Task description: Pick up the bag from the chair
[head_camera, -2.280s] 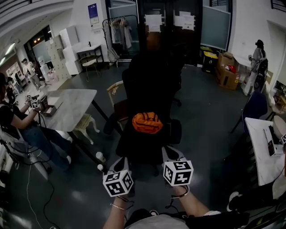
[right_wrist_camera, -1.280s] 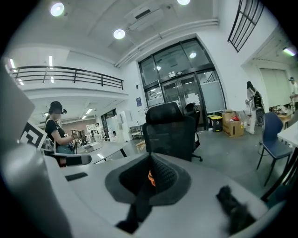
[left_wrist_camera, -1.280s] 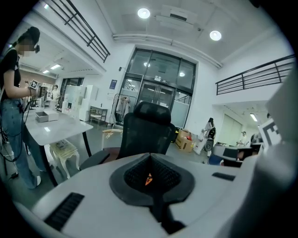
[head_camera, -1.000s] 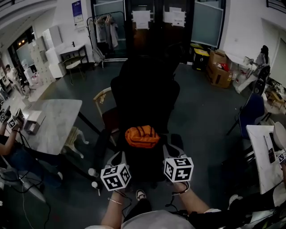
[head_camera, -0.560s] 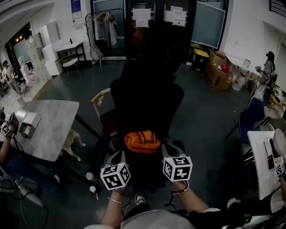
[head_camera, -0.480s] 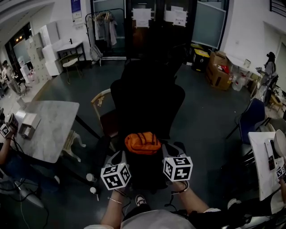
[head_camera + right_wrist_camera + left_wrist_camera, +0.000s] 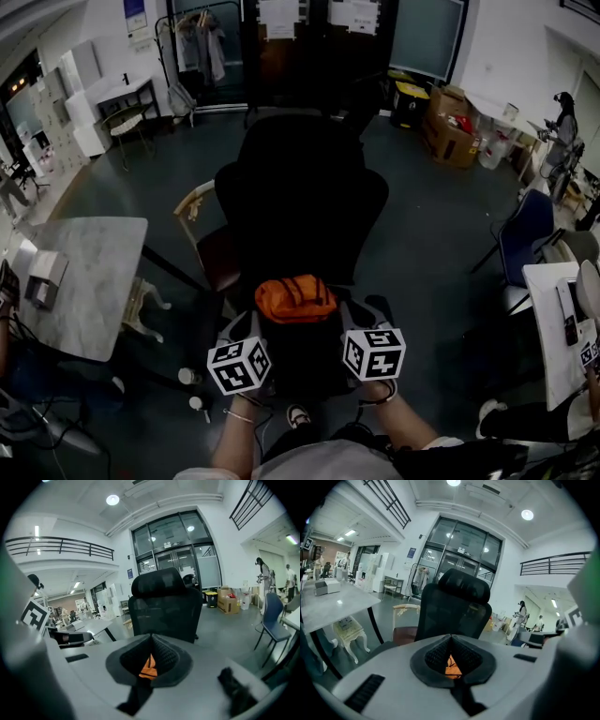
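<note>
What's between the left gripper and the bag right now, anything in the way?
Nothing but bare black chair seat. The head view shows the left gripper close by the near-left edge of the orange bag.

In either gripper view the bag (image 7: 451, 666) is only an orange sliver behind the pressed-together pads of the left gripper (image 7: 451, 638) and the right gripper (image 7: 151, 637); the rest of it is hidden. From above, the chair (image 7: 300, 202) is so dark that seat and back merge. The marble tabletop (image 7: 80, 281) runs off the left edge, and the person's arms (image 7: 412, 436) are cut by the bottom edge.
</note>
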Tool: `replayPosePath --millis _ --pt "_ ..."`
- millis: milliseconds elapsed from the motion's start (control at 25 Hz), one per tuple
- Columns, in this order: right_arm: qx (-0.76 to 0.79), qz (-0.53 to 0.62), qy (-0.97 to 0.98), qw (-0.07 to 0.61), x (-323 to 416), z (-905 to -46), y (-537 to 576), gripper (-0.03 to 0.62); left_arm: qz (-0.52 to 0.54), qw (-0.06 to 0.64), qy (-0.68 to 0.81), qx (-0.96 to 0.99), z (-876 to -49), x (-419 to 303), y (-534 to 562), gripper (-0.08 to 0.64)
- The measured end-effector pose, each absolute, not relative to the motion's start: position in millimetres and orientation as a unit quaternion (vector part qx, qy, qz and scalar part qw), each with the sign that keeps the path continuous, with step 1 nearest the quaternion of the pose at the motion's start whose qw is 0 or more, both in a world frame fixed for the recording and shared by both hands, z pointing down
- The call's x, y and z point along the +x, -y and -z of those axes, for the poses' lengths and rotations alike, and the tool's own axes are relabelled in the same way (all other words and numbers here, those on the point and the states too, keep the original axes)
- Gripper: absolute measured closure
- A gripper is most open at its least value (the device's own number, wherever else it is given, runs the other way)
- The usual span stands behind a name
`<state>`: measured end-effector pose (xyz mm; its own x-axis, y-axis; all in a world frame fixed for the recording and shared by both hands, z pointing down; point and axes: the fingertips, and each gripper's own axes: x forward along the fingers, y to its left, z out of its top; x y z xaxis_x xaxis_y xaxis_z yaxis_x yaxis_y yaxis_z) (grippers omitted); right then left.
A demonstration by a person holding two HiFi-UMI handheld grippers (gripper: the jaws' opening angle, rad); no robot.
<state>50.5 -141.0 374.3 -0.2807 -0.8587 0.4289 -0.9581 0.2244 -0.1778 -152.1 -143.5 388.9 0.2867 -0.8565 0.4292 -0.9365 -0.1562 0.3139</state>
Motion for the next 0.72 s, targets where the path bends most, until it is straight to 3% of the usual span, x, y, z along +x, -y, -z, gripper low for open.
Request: replayPosePath --millis 720 --pt "0.558 -0.272 0.769 0.156 65 -466 164 0.558 -0.162 0.306 0.586 0.733 -485 -129 144 0.548"
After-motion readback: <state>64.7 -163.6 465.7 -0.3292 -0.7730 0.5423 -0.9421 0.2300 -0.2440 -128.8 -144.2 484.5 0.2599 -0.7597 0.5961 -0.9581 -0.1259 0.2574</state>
